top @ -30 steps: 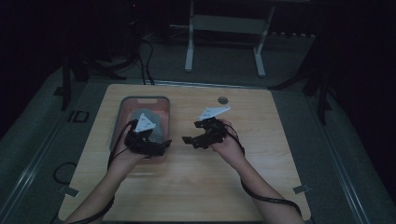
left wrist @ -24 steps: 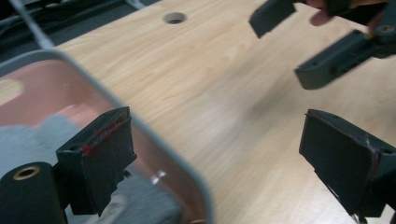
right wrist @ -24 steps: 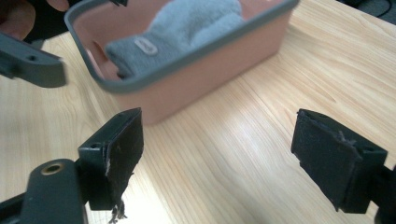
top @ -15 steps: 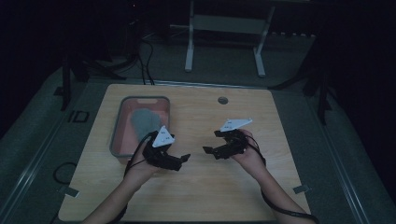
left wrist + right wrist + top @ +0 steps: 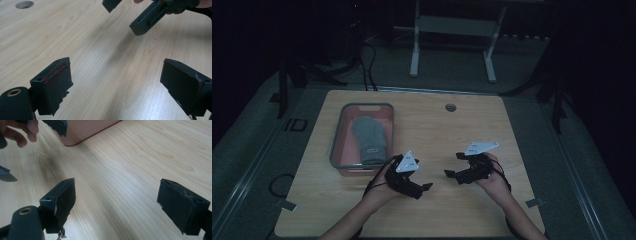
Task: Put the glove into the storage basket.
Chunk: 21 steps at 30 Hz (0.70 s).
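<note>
Both grippers are now nearer to the person than a second ago, away from the pink tray (image 5: 341, 131). Left gripper (image 5: 424, 186) has its jaws wide apart with nothing between them, and right gripper (image 5: 451, 174) is the same; they face each other over bare wood. Behind the left gripper, the rectangular tray with rounded corners holds a grey knitted mitten (image 5: 369, 138), soft and ribbed. Under the jaws, the wooden table (image 5: 472, 125) is smooth with pale grain.
</note>
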Tool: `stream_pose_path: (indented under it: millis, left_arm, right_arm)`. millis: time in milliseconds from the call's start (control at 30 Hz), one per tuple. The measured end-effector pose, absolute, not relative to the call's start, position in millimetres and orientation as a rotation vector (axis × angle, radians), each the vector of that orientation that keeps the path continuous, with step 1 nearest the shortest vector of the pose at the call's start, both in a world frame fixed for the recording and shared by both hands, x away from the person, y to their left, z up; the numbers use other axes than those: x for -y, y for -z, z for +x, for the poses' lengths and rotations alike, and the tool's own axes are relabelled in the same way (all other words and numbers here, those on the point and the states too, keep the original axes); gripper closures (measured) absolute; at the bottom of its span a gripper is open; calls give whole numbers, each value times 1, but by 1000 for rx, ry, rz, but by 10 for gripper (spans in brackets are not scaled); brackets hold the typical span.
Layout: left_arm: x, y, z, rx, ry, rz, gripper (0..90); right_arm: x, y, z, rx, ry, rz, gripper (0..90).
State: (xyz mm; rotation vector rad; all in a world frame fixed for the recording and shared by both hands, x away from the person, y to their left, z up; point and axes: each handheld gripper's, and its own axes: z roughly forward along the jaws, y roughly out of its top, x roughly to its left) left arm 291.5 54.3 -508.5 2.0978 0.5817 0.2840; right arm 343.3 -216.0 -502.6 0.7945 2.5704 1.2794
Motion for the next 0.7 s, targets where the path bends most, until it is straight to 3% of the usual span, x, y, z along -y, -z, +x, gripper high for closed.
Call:
stream_pose_path:
  millis: [700]
  left_arm:
    - [-41,542,281,-552,-237,2101,104]
  right_arm:
    - [278,552,307,-2527,-1237,867,140]
